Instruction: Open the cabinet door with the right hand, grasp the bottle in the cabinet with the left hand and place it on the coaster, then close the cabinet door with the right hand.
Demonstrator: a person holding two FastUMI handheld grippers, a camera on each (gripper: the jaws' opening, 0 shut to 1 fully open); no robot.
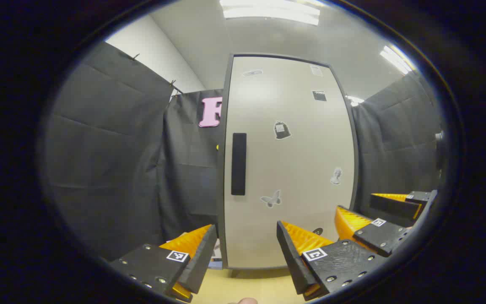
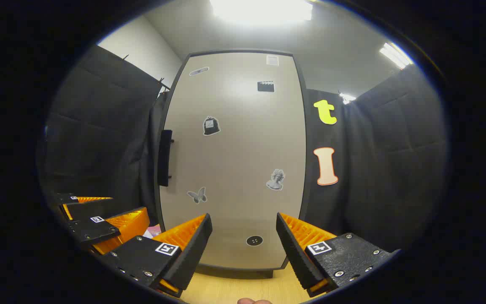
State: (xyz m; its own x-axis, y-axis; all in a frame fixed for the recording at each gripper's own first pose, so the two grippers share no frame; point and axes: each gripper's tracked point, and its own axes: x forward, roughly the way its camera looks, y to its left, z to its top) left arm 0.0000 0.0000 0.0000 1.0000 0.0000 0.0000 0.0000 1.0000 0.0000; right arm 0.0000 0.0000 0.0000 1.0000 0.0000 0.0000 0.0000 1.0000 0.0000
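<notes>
The counter (image 2: 226, 291) is a pale wood-grain surface, seen as a narrow strip at the foot of the cabinet in both views. The booth is lined with black quilted cloth (image 1: 112, 169) hung by clips; a white wall (image 1: 154, 55) and a grey ceiling with strip lights (image 2: 262, 10) rise above it.

The cabinet stands upright on the counter. Its door (image 1: 293, 160) is a flat, smooth, light grey panel in a dark frame, and it is closed. A black rectangular bar handle (image 1: 238, 164) runs vertically near the door's left edge. Small stickers are scattered on the panel, among them a butterfly (image 2: 197, 195) and a bust (image 2: 275, 179). A round black mark (image 2: 254, 240) sits low on the door. The interior is hidden behind the door.

The left gripper (image 1: 246, 251) faces the lower door; its jaws are spread wide and hold nothing. The handle lies above the gap, closer to the left jaw, well apart from both. The right gripper (image 2: 244, 247) also has its jaws wide apart and empty, aimed at the lower middle of the door, the handle (image 2: 165, 157) up and to the left. In the left gripper view the right gripper (image 1: 371, 215) appears just beside, at lower right. The jaw inner faces are ribbed wedges; the outer plates are textured, with screws and square markers.
</notes>
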